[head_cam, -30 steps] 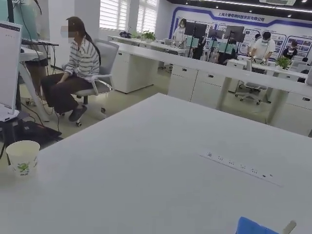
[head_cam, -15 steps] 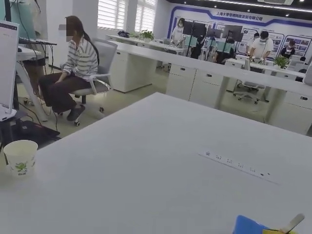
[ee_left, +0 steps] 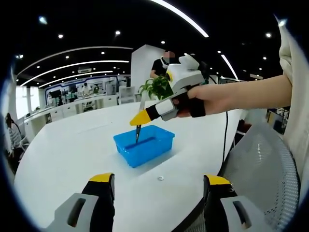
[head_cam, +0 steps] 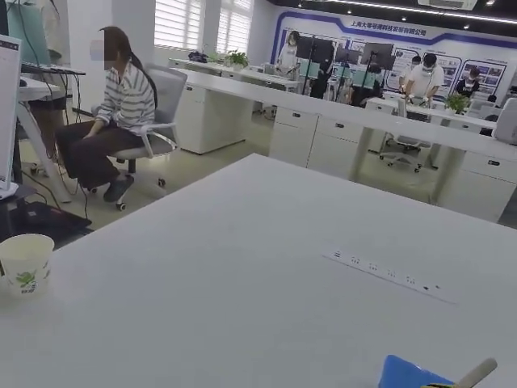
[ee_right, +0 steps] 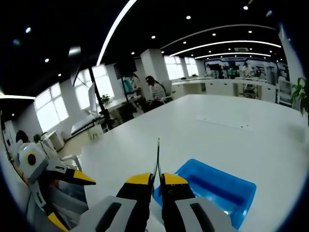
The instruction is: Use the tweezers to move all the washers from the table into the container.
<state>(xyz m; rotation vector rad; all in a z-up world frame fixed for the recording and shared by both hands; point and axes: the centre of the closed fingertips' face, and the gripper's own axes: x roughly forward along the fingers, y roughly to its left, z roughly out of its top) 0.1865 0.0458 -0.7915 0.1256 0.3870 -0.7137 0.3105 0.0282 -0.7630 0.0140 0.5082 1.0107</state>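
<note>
A blue container (ee_left: 145,144) stands on the white table (ee_left: 67,154), and one small washer (ee_left: 160,178) lies on the table just in front of it. In the left gripper view my right gripper (ee_left: 145,116), held by a hand, is shut on thin tweezers (ee_left: 137,134) whose tip points down into the container. The right gripper view has the right gripper (ee_right: 157,181) closed on the tweezers (ee_right: 158,157) beside the container (ee_right: 212,188). My left gripper (ee_left: 158,193) hangs open and empty near the table edge. A corner of the container (head_cam: 412,374) shows in the head view.
A paper cup (head_cam: 24,263) stands at the table's left edge and a flat power strip (head_cam: 392,275) is set into the top. A person sits on an office chair (head_cam: 161,113) beyond the table. A mesh chair (ee_left: 260,174) is at the right.
The head camera has drifted, so the cup and seated person slid left. A grey tip beside the container's corner shows a little more at the bottom right.
</note>
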